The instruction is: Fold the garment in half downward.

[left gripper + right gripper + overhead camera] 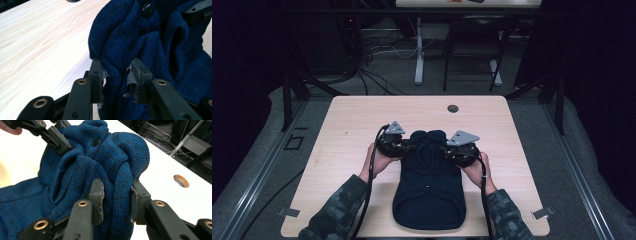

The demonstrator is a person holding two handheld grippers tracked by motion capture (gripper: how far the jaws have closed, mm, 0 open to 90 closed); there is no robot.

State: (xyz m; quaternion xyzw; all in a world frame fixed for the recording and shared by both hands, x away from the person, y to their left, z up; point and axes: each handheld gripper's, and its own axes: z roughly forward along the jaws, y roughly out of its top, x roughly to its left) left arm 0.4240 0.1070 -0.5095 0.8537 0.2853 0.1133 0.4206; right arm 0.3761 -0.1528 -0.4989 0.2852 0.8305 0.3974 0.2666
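Both tongs, left and right, pinch the bunched far end of the sweater near the table's front edge, so folding looks barely begun, most fabric lying flat.

Dark blue knit sweater, buttoned, top bunched, lying mid-table
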